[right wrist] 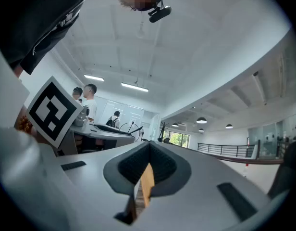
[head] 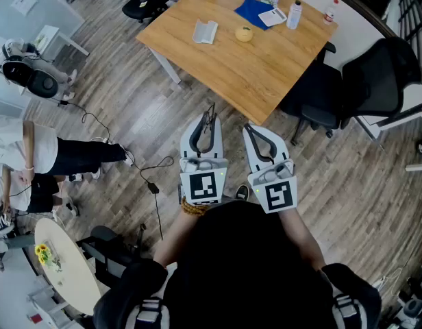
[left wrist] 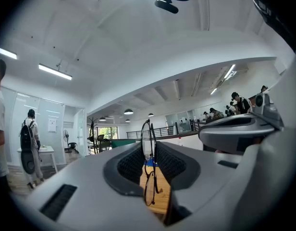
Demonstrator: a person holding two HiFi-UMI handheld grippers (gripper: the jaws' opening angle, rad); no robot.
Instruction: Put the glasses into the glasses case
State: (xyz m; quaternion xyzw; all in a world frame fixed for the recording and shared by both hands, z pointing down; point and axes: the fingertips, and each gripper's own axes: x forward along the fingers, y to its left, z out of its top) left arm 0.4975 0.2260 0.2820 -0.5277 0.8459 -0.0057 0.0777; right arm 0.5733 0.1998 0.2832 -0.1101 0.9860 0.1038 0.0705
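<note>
Pinching the glasses (left wrist: 149, 189) by their thin rim, the left gripper (left wrist: 149, 146) holds them in the air; they look light, bendy, easy to break; the right gripper (right wrist: 148, 148) is closed, empty.

Near half of the light wooden table (head: 259, 81) is bare, so I read a free lane from its near corner up to the pale grey case (head: 205, 31). Just right of the case sits a round yellow object (head: 244, 34). A blue flat sheet (head: 251, 12) and a white bottle (head: 294, 14) crowd the far edge. A black office chair (head: 375, 81) blocks the right side.
</note>
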